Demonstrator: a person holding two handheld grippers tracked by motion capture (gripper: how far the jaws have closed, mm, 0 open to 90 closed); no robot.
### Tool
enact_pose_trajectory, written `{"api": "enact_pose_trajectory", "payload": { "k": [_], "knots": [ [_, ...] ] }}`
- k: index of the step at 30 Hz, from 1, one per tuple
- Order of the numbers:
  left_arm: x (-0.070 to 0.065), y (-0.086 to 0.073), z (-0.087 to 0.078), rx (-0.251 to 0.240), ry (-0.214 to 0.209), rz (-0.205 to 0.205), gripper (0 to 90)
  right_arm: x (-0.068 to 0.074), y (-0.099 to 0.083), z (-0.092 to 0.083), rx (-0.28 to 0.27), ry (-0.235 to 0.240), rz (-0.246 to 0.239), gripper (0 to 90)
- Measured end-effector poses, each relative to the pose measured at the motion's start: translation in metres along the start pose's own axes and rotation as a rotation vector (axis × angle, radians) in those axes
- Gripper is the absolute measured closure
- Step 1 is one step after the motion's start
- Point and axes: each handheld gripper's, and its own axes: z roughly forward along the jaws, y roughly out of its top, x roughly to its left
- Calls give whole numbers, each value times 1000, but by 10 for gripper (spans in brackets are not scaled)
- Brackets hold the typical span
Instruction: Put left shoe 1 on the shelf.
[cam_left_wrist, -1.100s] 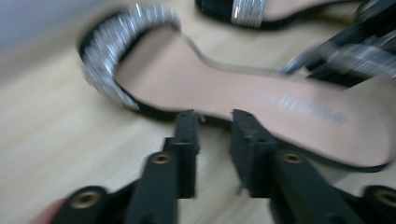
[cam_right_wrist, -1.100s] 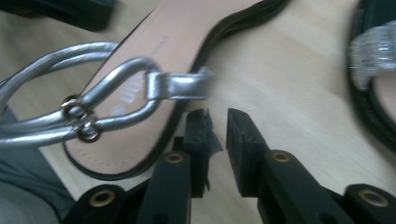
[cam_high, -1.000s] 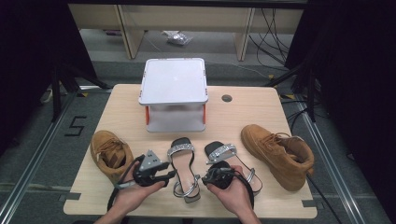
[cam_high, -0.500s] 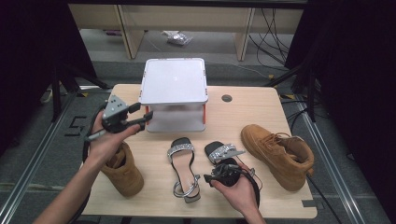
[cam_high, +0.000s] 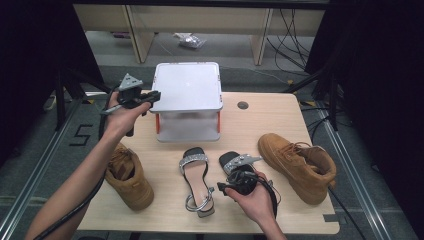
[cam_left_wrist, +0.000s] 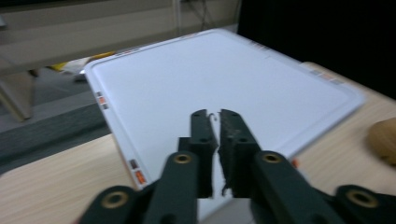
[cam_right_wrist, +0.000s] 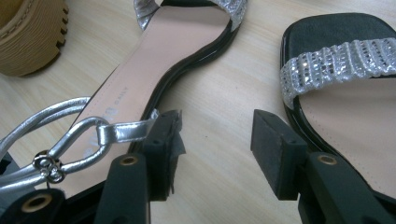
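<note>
The left gripper view shows the left gripper closed, empty, above the white stand. Right gripper: jaws apart, empty, between two sandals at table 6 o'clock.

**Where everything sits on your table**

The stand is at the table's far middle. Before it lie two sandals side by side, with one boot to your left and another boot to your right.

closed gripper, over white tray, table
</note>
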Motion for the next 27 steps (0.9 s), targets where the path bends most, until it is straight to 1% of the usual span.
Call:
{"api": "enact_pose_trajectory", "payload": {
  "k": [1,2,3,4,5,6,7,8,9,10,11,12,13,14,15,16,17,18,19,20,21,22,23,24,25,26,27],
  "knots": [
    [2,1,5,23,2,-3,893,1,0,0,0,-1,8,527],
    [3,2,10,45,-2,-10,893,1,0,0,0,-1,8,527],
    [7,4,20,88,4,0,896,0,1,1,1,-1,2,527],
    [7,4,20,88,4,0,897,0,1,1,1,-1,2,527],
    [7,4,25,93,13,-9,897,0,3,2,-1,2,5,527],
    [8,3,28,102,21,1,897,0,3,2,-1,2,5,527],
    [8,3,32,102,27,-7,896,1,3,3,-7,5,14,528],
    [9,2,36,120,25,0,895,1,4,5,-18,15,26,526],
    [9,2,36,120,25,0,895,1,4,5,-18,15,26,526],
    [11,-1,40,134,30,15,895,3,6,7,-12,25,38,524],
    [11,-1,40,134,30,15,895,3,6,7,-12,25,38,524],
    [12,-2,42,145,34,13,894,5,8,8,-9,34,30,523],
    [12,-3,45,148,29,-4,894,5,8,8,-9,34,30,523],
    [13,-6,48,155,34,-15,895,7,12,8,0,44,36,523],
    [13,-6,48,155,34,-15,894,9,14,9,-10,43,44,521],
    [14,-8,50,149,30,-24,895,11,16,8,-9,54,56,521],
    [14,-9,51,146,32,-25,895,12,19,8,-13,68,59,521],
    [14,-9,51,146,32,-25,895,12,19,8,-13,68,59,521],
    [14,-8,51,148,32,-24,895,15,25,8,-17,78,60,518],
    [14,-8,51,149,32,-22,895,15,25,8,-17,78,60,518],
    [14,-9,50,154,30,-7,894,17,30,13,-5,88,37,517],
    [13,-9,51,149,35,-15,894,17,30,13,-5,88,37,517],
    [14,-8,50,157,35,-10,894,19,34,21,23,95,9,516],
    [14,-8,50,157,33,-21,893,21,35,25,48,104,10,514],
    [14,-8,51,151,33,-31,893,21,35,25,48,104,10,514],
    [15,-8,51,155,28,-26,893,22,36,29,69,108,1,513],
    [14,-9,51,141,28,-34,893,26,38,38,115,134,33,499]
  ]
}}
